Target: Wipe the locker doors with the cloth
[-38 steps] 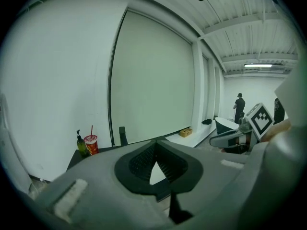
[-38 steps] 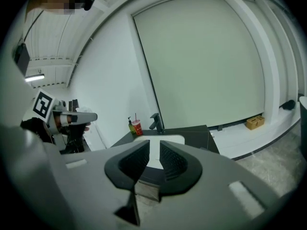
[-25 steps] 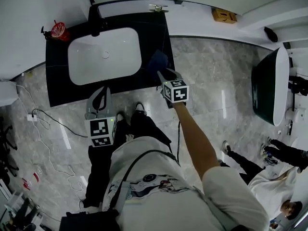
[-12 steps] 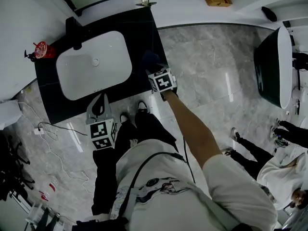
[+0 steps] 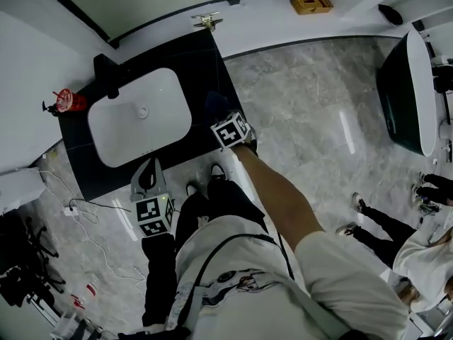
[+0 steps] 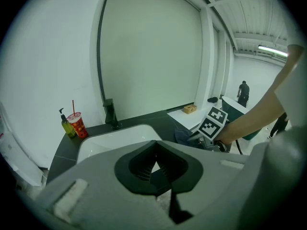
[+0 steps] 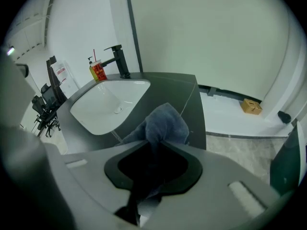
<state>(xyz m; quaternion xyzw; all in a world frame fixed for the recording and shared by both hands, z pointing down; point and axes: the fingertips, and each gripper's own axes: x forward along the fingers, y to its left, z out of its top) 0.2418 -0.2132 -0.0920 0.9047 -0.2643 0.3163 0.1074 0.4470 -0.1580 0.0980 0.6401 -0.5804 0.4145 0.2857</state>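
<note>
No word, brand or number can be read. The red cup (image 6: 77, 125) beside the faucet (image 6: 111, 114) bears illegible print; the right gripper's cube (image 5: 231, 130) and the left gripper's cube (image 5: 153, 216) show only square black-and-white markers.
</note>
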